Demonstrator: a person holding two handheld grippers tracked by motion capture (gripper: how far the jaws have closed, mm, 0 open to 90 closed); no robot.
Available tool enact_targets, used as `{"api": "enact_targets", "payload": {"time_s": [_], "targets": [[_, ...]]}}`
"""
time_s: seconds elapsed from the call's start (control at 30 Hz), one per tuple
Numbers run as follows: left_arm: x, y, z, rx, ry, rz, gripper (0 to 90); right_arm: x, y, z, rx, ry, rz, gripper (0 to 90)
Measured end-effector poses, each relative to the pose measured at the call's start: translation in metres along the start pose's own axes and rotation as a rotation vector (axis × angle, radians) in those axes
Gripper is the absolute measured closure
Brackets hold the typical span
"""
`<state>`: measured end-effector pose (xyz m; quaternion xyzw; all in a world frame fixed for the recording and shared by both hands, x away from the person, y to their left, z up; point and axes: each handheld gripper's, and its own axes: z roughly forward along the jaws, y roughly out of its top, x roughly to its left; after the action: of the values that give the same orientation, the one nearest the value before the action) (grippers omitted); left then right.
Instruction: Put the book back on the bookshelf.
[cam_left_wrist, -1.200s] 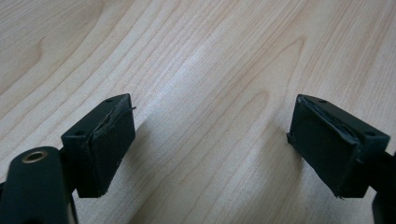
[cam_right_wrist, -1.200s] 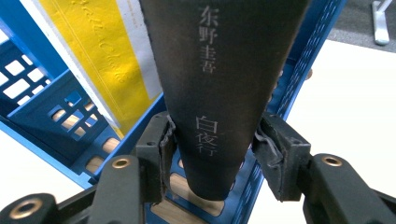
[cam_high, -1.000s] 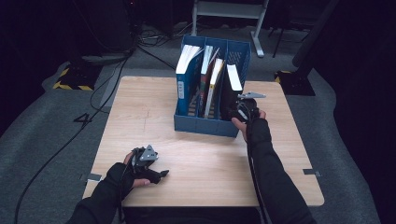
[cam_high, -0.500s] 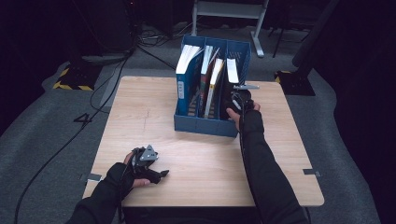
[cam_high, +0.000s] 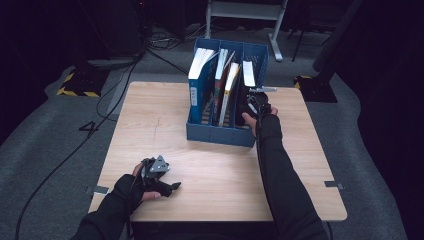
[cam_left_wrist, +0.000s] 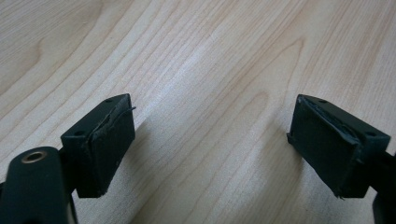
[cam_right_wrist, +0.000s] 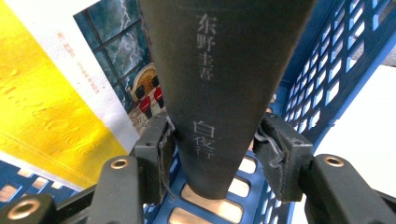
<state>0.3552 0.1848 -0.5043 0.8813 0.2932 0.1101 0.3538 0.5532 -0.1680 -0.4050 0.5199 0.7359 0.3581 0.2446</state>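
1. Standing on the far half of the wooden tabletop (cam_high: 150, 115) is one blue file rack (cam_high: 220, 132) with three slots side by side, its walls pierced by rows of small openings.
2. Four books stand in the rack: a thick one with a blue cover (cam_high: 200, 75) in the left slot, two thinner ones leaning together in the middle slot, and a dark book (cam_right_wrist: 224, 70) in the right slot.
3. The dark book has a near-black spine with pale characters printed down it and white page edges on top; beside it in the right gripper view shows a cover with a yellow area and a blue-green picture (cam_right_wrist: 60, 93).
4. The right gripper (cam_high: 255, 105) reaches into the right slot, its jaws closed around the dark book's spine near its lower end.
5. The left gripper (cam_high: 160, 177) rests low over the near left part of the tabletop, its jaws wide apart with bare wood between them.
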Motion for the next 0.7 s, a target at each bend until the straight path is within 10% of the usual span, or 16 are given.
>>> {"api": "enact_targets", "payload": {"time_s": [0.7], "targets": [[0.000,0.000,0.000,-0.002,0.001,-0.004,14.7,0.003,-0.008,-0.031,0.073,0.048,-0.199,39.4]]}}
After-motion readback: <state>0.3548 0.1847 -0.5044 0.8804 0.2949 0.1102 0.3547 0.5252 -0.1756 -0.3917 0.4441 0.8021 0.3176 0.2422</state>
